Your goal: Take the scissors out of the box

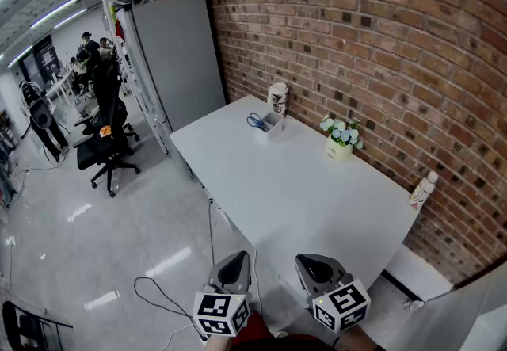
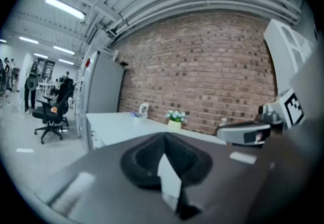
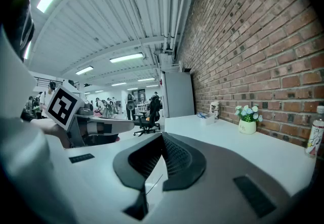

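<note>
The scissors, with blue handles, stick out of a small clear box at the far end of the white table, close to the brick wall. Both grippers hover near the table's near edge, far from the box. My left gripper has its jaws together with nothing between them; its tip points along the table. My right gripper sits beside it, jaws meeting at the tip and holding nothing. The box appears small and distant in the right gripper view.
A patterned paper cup stands behind the box. A potted flower and a small bottle stand along the wall. A grey cabinet is beyond the table. An office chair and a floor cable lie to the left.
</note>
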